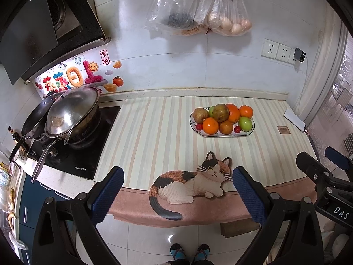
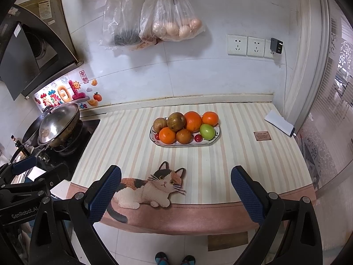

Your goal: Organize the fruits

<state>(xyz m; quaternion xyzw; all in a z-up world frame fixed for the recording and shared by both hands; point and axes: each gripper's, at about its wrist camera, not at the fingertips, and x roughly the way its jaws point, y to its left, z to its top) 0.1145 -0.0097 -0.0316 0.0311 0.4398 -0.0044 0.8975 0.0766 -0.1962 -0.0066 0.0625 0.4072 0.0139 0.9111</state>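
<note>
A white oval plate (image 1: 251,130) (image 2: 217,138) piled with oranges (image 1: 210,125) (image 2: 193,121), brownish round fruits (image 1: 220,112) (image 2: 175,121), a green fruit (image 1: 245,123) (image 2: 207,131) and small red ones (image 1: 237,129) (image 2: 198,138) sits on the striped mat toward the wall. My left gripper (image 1: 177,177) is open and empty, held back at the counter's front edge. My right gripper (image 2: 176,176) is open and empty too, also at the front edge. Each gripper shows at the side of the other's view.
A striped mat with a cat picture (image 1: 194,183) (image 2: 150,190) covers the counter. A stove with a lidded wok (image 1: 72,110) (image 2: 58,123) stands at the left. Plastic bags (image 1: 227,15) (image 2: 174,22) hang on the wall. A white device (image 1: 294,117) (image 2: 279,123) lies at the right.
</note>
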